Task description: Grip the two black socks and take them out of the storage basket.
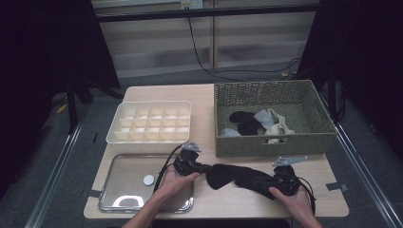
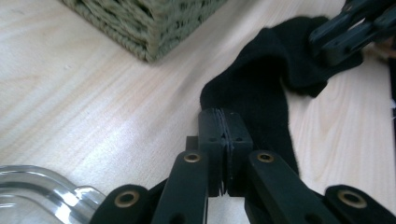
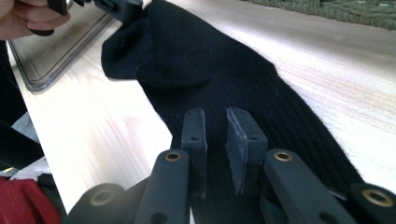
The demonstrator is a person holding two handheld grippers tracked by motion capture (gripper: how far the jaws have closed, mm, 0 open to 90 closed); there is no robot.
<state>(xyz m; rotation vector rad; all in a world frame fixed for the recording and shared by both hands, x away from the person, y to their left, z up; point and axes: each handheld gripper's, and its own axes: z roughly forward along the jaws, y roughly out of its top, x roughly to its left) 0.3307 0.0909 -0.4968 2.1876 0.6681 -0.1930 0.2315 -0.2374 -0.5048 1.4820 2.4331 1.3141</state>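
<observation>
High view: a black sock [image 1: 237,176] lies flat on the wooden table [image 1: 209,199], in the lower centre of the frame, in front of the woven basket [image 1: 271,142]. The left gripper [image 1: 205,168] has its jaws pressed together at the sock's left end; in the left gripper view the pads [image 2: 226,135] meet with little or no cloth visibly between them, so a pinch on the hem is probable but not certain. The right gripper [image 1: 260,182] rests over the sock's right end, jaws slightly spread and straddling the fabric without pinching. Holding both ends appears intended to keep the sock stretched straight. Divided organiser box [image 1: 152,122] and metal tray [image 1: 124,190] stand at left.
</observation>
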